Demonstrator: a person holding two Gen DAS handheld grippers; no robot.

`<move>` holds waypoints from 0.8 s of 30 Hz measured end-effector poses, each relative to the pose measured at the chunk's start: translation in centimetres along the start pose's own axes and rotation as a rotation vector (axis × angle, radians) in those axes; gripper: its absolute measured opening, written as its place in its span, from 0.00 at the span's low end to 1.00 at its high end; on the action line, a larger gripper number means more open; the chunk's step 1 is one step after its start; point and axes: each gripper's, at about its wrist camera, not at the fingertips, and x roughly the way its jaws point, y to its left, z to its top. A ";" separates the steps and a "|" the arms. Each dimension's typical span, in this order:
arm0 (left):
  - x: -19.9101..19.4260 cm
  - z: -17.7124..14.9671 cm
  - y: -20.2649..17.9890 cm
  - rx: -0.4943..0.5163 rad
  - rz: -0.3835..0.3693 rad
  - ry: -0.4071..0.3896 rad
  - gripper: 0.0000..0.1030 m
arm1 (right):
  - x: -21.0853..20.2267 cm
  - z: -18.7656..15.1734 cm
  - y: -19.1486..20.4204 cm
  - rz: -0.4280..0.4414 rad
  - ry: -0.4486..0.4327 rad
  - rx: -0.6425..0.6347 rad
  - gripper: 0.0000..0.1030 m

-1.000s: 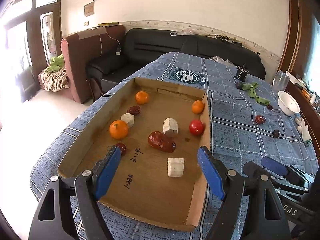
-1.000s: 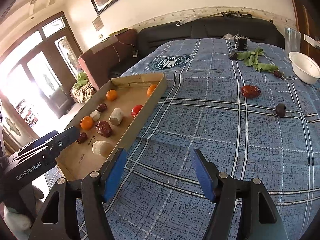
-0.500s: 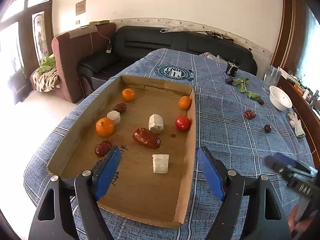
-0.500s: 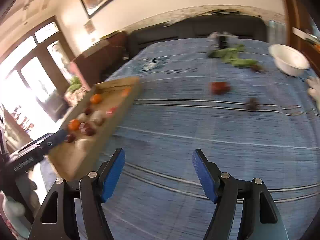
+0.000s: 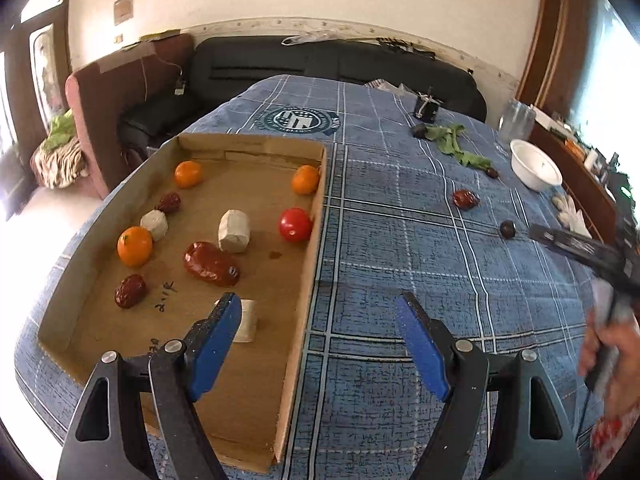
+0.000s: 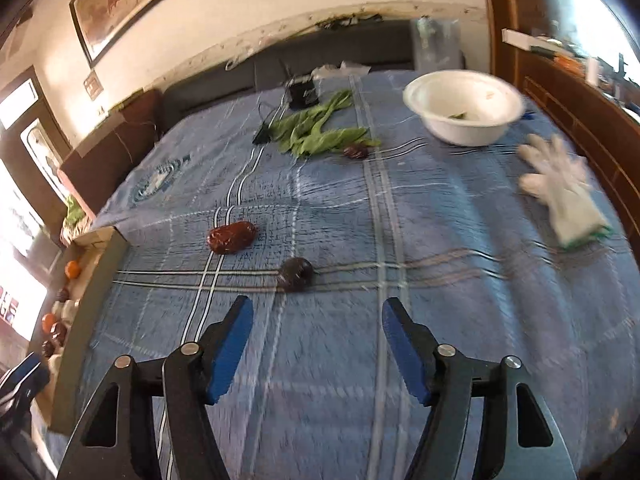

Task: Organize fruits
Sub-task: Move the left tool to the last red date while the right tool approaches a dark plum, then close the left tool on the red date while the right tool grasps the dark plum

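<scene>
A shallow cardboard tray (image 5: 308,272) on the blue checked cloth holds oranges (image 5: 135,246), a red tomato (image 5: 295,224), dark red dates (image 5: 211,264) and pale chunks (image 5: 234,231). My left gripper (image 5: 318,312) hovers open over the tray's right wall with nothing between its fingers. Out on the cloth lie a red date (image 6: 231,237), a dark round fruit (image 6: 296,274) and another dark fruit (image 6: 355,151) by green leaves (image 6: 318,130). My right gripper (image 6: 316,316) hangs just short of the dark round fruit; its jaws are closing with nothing between them.
A white bowl (image 6: 464,106) stands at the far right of the table, with a white glove (image 6: 564,188) nearer. A small black object (image 6: 303,92) sits behind the leaves. A black sofa and a brown armchair (image 5: 120,92) lie beyond the table. A hand (image 5: 608,344) shows at the right edge.
The right gripper swung right, away from the tray, and now faces the loose fruits on the cloth. The left gripper shifted right, from over the tray's middle to its right wall.
</scene>
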 end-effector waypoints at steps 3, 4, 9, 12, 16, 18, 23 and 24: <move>0.0 0.5 -0.2 0.008 0.008 0.005 0.76 | 2.5 0.8 0.8 -0.002 0.032 -0.015 0.68; 0.1 0.8 -0.2 0.005 0.007 0.007 0.76 | 3.1 0.9 1.0 -0.003 0.040 -0.015 0.68; 1.0 2.8 -1.3 0.011 -0.015 0.004 0.76 | 3.5 0.6 1.9 -0.030 0.014 -0.061 0.68; 2.4 4.1 -2.7 0.012 -0.052 0.012 0.76 | 3.6 0.4 2.3 -0.042 0.012 -0.082 0.68; 5.1 6.0 -5.3 0.029 -0.086 0.040 0.76 | 3.7 0.4 2.7 -0.085 0.011 -0.125 0.42; 6.4 6.8 -6.7 0.047 -0.099 0.058 0.76 | 3.8 0.3 2.7 -0.079 0.016 -0.136 0.27; 9.9 8.1 -11.0 0.142 -0.131 0.082 0.76 | 3.2 0.1 2.1 -0.074 0.005 -0.131 0.26; 11.0 8.4 -12.0 0.166 -0.134 0.093 0.76 | 3.0 0.1 1.9 -0.078 0.002 -0.129 0.26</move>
